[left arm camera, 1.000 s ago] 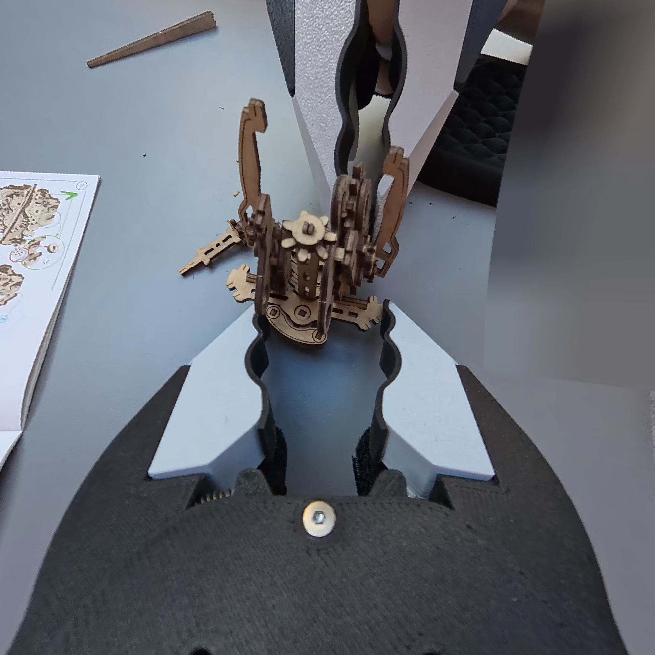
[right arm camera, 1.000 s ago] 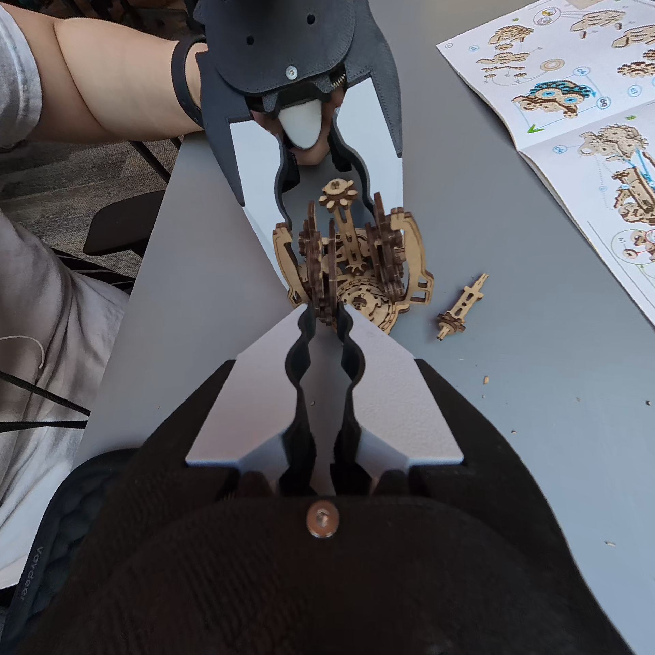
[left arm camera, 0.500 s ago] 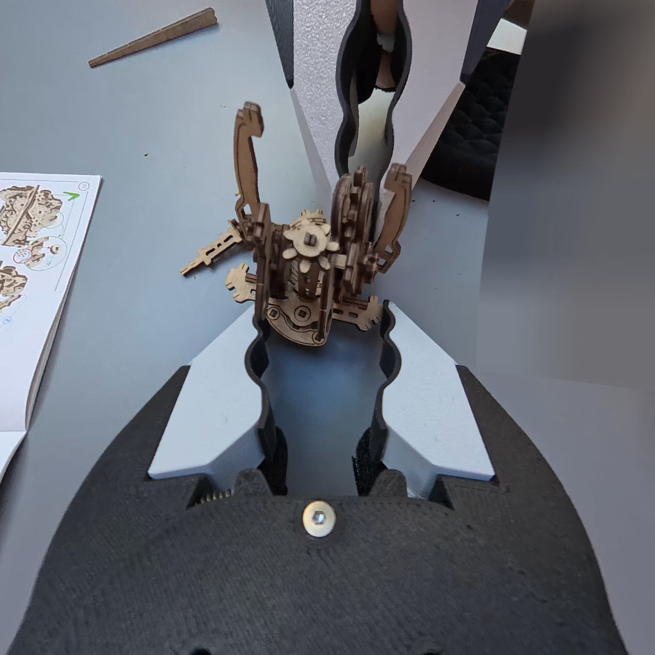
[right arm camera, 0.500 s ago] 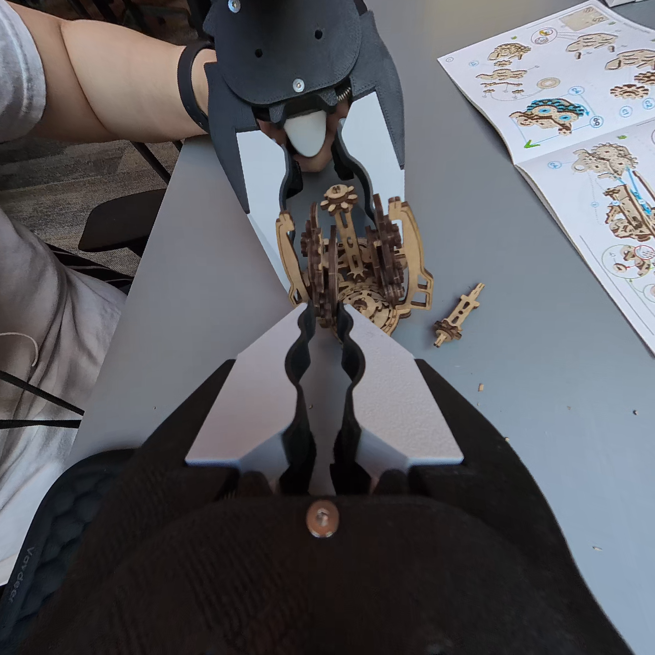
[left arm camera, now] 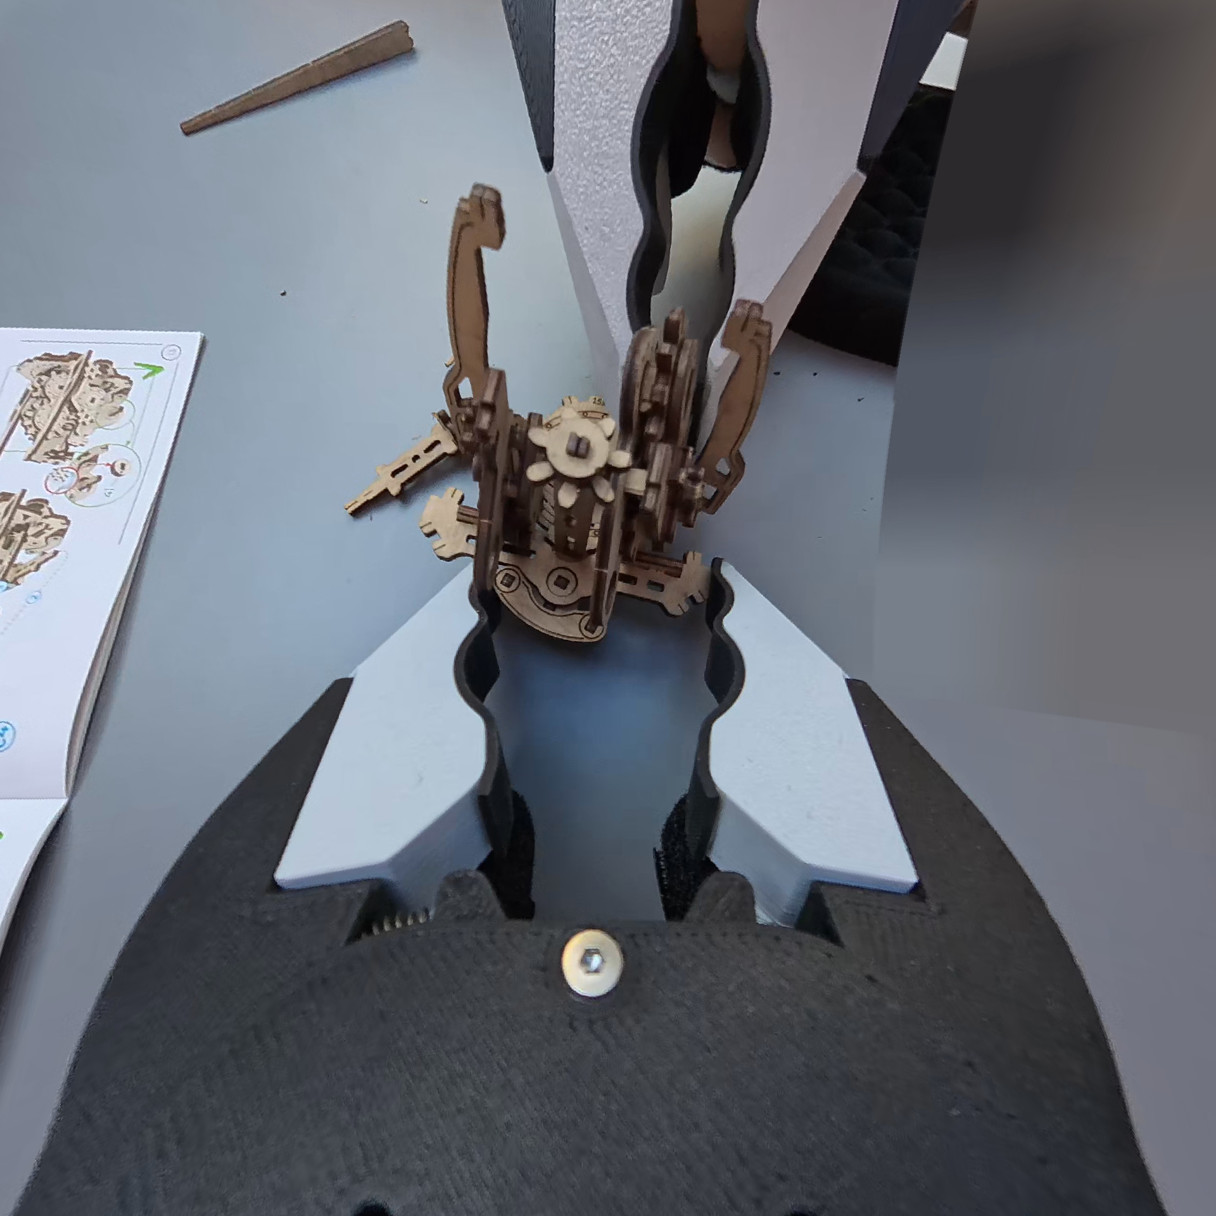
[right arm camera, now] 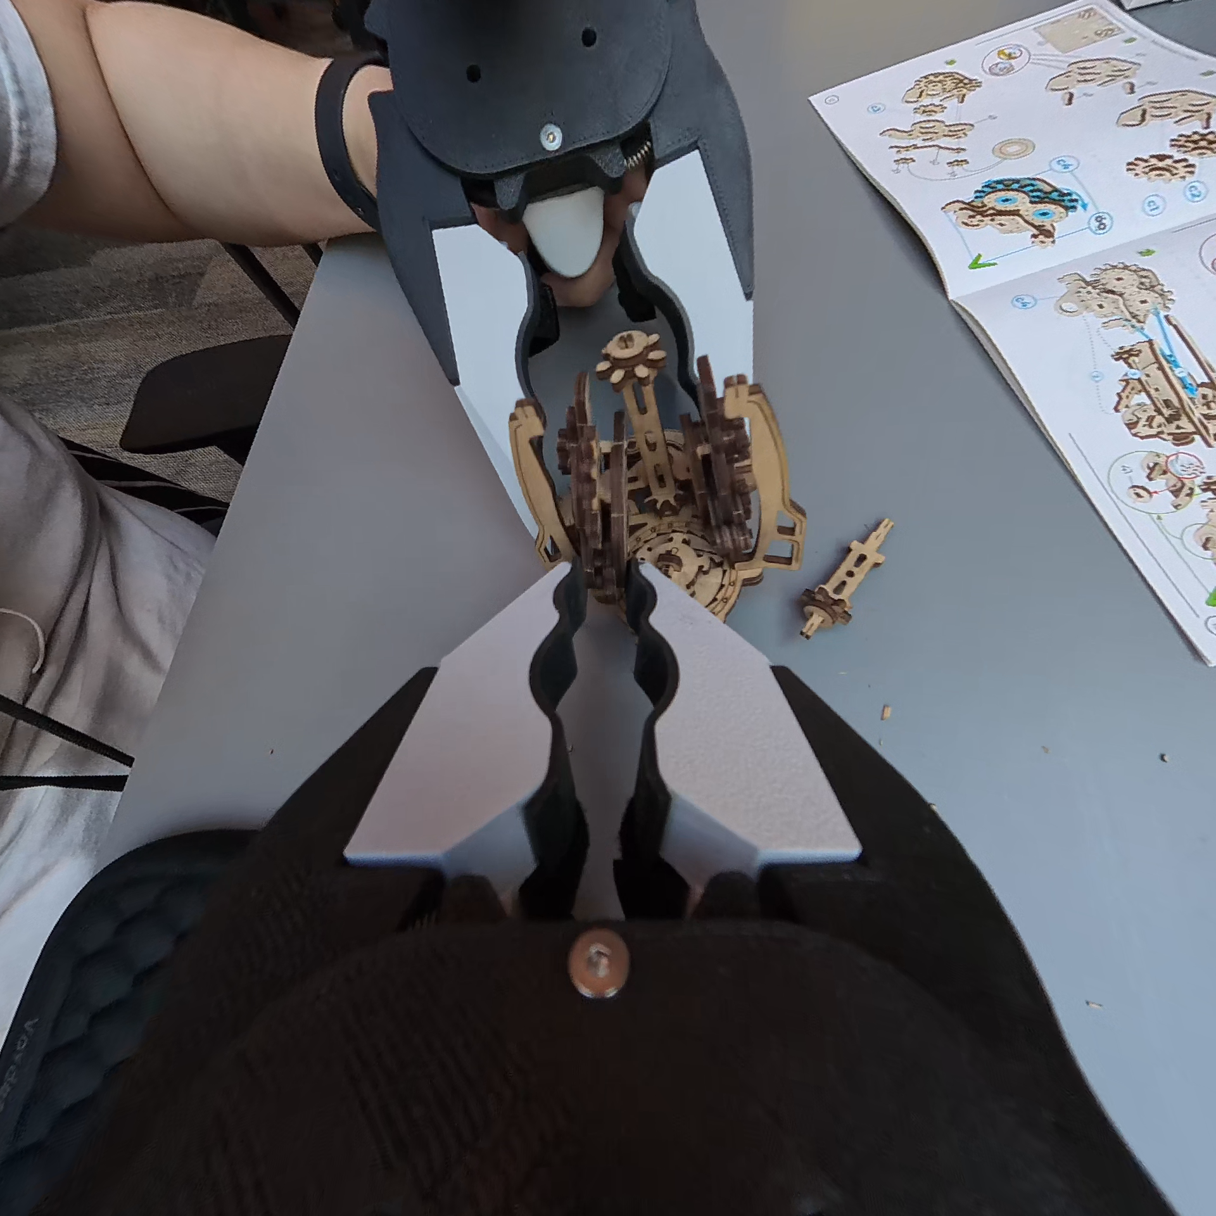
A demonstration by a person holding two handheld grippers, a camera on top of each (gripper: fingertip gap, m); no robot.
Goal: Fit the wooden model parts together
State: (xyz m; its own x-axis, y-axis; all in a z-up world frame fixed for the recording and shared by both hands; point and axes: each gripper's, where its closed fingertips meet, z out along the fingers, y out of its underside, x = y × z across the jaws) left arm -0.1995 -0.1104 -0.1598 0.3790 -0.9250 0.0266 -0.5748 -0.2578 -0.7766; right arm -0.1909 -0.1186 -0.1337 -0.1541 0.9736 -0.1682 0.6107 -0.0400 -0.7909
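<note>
Two grippers are seen, the left gripper (left arm camera: 595, 592) and the right gripper (right arm camera: 602, 579), and each one has two fingers. One wooden model (right arm camera: 651, 487) is seen on one grey table (right arm camera: 987, 855), with one small flower-shaped gear (right arm camera: 630, 360) at its top and two tall curved arms on its sides. Also counted are one small loose wooden pin (right arm camera: 845, 579), one long thin wooden stick (left arm camera: 296, 85) and one open paper booklet (right arm camera: 1053, 197).
</note>
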